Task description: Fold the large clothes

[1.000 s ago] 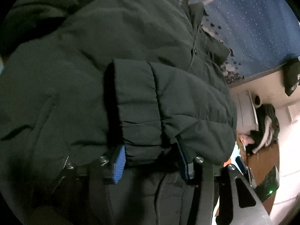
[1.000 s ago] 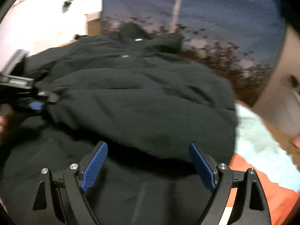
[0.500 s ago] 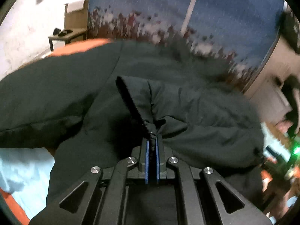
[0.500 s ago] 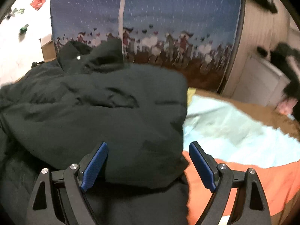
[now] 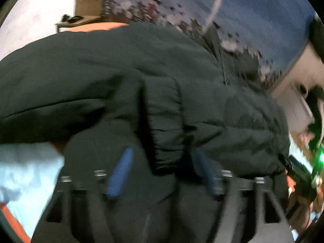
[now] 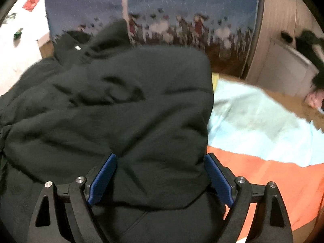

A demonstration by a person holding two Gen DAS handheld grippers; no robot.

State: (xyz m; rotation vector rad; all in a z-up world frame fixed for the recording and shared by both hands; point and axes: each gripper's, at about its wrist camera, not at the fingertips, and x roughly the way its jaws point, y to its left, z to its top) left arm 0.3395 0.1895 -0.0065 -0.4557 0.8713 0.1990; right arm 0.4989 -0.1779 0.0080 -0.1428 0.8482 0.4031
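Letting go of the sleeve cuff (image 5: 165, 125) I've laid across the dark padded jacket (image 6: 113, 109).

My left claw (image 5: 162, 172) is opening, the cuff between its pads but no longer pinched; my right claw (image 6: 160, 179) stands wide over the jacket's folded edge, gripping nothing. Next, I judge, comes folding the body over, which needs a firm bite through thick padding. The jacket lies on a bed with an orange cover (image 6: 269, 174) and pale blue sheet (image 6: 259, 125), before a blue patterned curtain (image 6: 182, 6).

Dark padded jacket (image 6: 113, 109), bulky, heaped on the bed; elastic-cuffed sleeve (image 5: 164, 125) folded across the body, collar toward the bed's far edge
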